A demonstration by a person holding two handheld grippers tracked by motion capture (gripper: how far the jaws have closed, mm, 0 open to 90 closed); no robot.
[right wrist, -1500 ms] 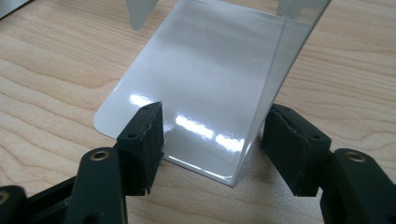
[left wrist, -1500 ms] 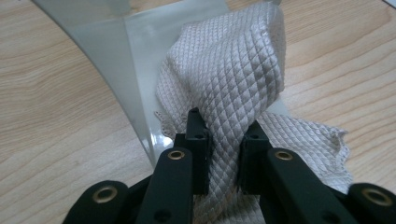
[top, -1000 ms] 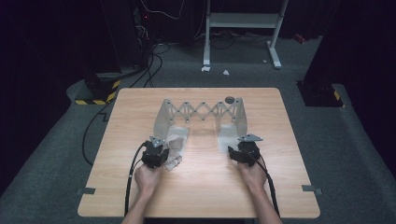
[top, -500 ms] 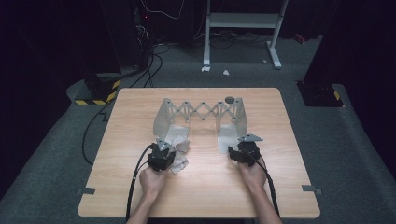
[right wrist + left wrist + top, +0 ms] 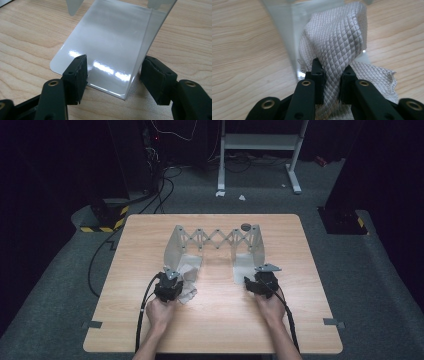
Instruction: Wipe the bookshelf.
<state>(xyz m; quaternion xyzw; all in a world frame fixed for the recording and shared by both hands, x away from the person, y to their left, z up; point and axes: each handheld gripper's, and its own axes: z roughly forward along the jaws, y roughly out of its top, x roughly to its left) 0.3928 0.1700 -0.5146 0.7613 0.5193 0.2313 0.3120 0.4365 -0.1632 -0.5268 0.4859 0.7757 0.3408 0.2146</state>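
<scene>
A pale quilted cloth point(image 5: 337, 37) is pinched between the jaws of my left gripper point(image 5: 331, 70), and it bunches up ahead of them. In the high view the left gripper point(image 5: 169, 286) sits left of centre, with the cloth point(image 5: 188, 281) lying just off the left foot of a metal scissor rack point(image 5: 217, 240). My right gripper point(image 5: 115, 72) stands open, its jaws straddling the near corner of the rack's shiny right foot plate point(image 5: 107, 42). From above, the right gripper point(image 5: 259, 283) is at that plate's near end.
The rack stands across the middle of the wooden table point(image 5: 150, 235), its lattice stretched between two upright end plates. A small dark round object point(image 5: 245, 226) lies behind its right end. Cables trail from both grippers toward the near edge.
The left gripper has drawn the cloth a little toward the near edge, partly off the rack's left foot plate. The right gripper has stayed put.
</scene>
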